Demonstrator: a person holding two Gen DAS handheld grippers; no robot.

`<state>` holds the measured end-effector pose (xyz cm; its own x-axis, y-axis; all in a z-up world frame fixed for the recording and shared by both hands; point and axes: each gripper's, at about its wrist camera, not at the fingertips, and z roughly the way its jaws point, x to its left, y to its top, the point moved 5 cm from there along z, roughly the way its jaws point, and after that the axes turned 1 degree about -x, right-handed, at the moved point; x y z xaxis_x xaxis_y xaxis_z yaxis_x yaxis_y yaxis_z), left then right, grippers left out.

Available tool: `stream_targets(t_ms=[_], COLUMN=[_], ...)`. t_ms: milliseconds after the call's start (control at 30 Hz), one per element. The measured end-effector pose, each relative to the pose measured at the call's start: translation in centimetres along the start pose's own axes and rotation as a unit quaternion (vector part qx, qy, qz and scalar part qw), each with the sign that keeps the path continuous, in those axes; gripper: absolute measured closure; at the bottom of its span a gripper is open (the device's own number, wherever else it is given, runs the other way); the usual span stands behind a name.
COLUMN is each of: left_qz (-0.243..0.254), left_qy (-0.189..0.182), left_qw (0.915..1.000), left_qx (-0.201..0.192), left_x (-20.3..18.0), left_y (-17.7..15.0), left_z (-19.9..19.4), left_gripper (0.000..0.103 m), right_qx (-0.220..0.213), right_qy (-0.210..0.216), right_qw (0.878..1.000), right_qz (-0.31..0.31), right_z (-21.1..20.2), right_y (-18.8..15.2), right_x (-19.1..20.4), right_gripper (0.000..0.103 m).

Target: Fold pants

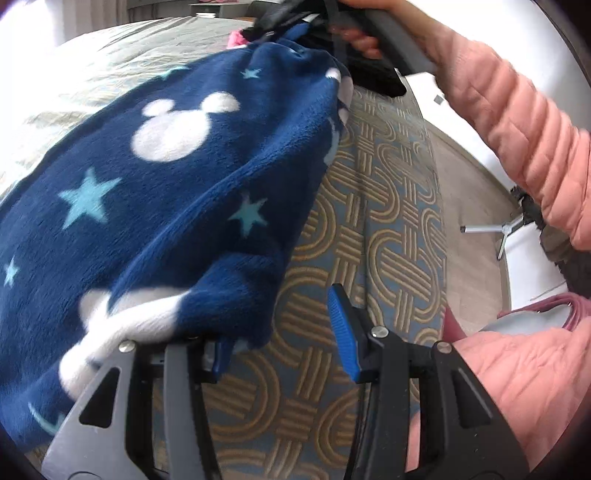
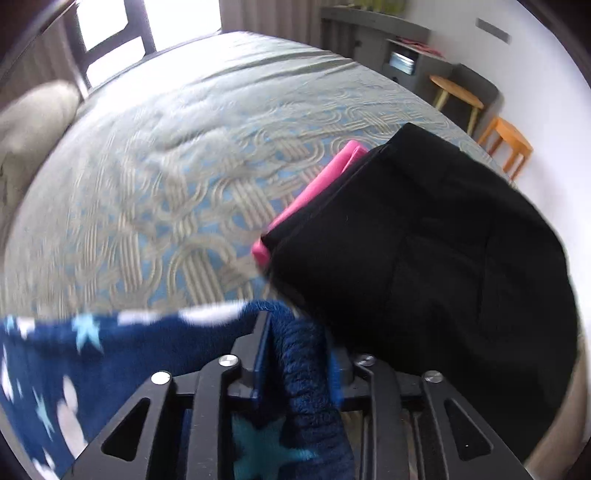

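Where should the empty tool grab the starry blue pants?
Take the starry blue pants at the fleece edge draped over the left tool, coming from below. The right tool already pinches the far end, so the cloth hangs stretched between them.

1. The fleece pants are draping over the left tongs' left finger, hiding its blue pad; whether that pad is pressing cloth cannot be told.
2. The pants are running off the left and bottom edges of the left wrist view.
3. The right tongs are sitting at the top edge there, cut off and smeared.
4. In the right wrist view, bunched fleece is covering the right tongs' pads.
5. The bedspread is blurring, its woven pattern smearing.
6. The black garment is hiding most of the pink garment beneath it.
7. The person's pink sleeve is running off the right edge.
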<state>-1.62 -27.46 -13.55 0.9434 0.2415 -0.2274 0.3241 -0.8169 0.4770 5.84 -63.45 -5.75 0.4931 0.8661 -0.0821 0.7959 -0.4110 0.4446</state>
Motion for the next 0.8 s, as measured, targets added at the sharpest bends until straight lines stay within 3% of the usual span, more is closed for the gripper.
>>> stream_targets(t_ms=[133,200,233,300,367,400,433,500,600,667,733,800], left_qz=[-0.048,-0.092,-0.125,-0.199,-0.288,-0.351,-0.388,-0.467,-0.542,-0.571,-0.583,-0.592], left_qy=[0.008,0.033,0.052,0.1,0.149,0.174,0.19,0.228,0.228,0.22,0.227,0.227], left_qw=[0.9982,0.9933,0.9876,0.9684,0.9354,0.9063,0.8867,0.8361,0.7765,0.7512,0.7373,0.729], left_qx=[-0.036,-0.063,-0.08,-0.112,-0.141,-0.158,-0.164,-0.175,-0.225,-0.248,-0.255,-0.258], left_x=[2.2,4.5,6.1,9.9,14.0,16.8,18.4,21.6,24.2,25.5,26.7,28.2], left_y=[-1.5,-3.0,-4.2,-7.1,-11.2,-14.3,-16.5,-21.4,-26.8,-28.7,-29.5,-30.0], left_z=[-4.0,-6.8,-8.6,-11.9,-15.1,-17.1,-18.2,-20.8,-24.4,-25.6,-25.8,-25.7], left_gripper=[0.054,0.052,0.051,0.045,0.043,0.043,0.043,0.043,0.042,0.038,0.032,0.032], right_qx=[-0.042,-0.068,-0.077,-0.087,-0.089,-0.087,-0.083,-0.065,-0.035,-0.025,-0.02,-0.008], right_qy=[0.017,0.035,0.05,0.089,0.13,0.152,0.173,0.228,0.28,0.299,0.309,0.314], right_qw=[0.999,0.996,0.994,0.987,0.976,0.968,0.959,0.937,0.908,0.889,0.869,0.854], right_qz=[-0.019,-0.043,-0.06,-0.102,-0.153,-0.182,-0.208,-0.258,-0.309,-0.347,-0.387,-0.415], right_z=[-5.5,-8.3,-9.6,-11.4,-12.6,-13.0,-13.3,-13.3,-13.4,-13.6,-13.7,-13.4], right_y=[-0.6,-0.7,-0.9,-1.3,-2.2,-2.6,-3.2,-4.4,-6.6,-8.0,-9.1,-10.0], right_x=[0.6,2.4,3.9,8.0,13.2,16.3,19.5,26.8,35.8,41.5,47.6,52.8], right_gripper=[0.042,0.038,0.036,0.033,0.031,0.031,0.03,0.03,0.03,0.03,0.03,0.03])
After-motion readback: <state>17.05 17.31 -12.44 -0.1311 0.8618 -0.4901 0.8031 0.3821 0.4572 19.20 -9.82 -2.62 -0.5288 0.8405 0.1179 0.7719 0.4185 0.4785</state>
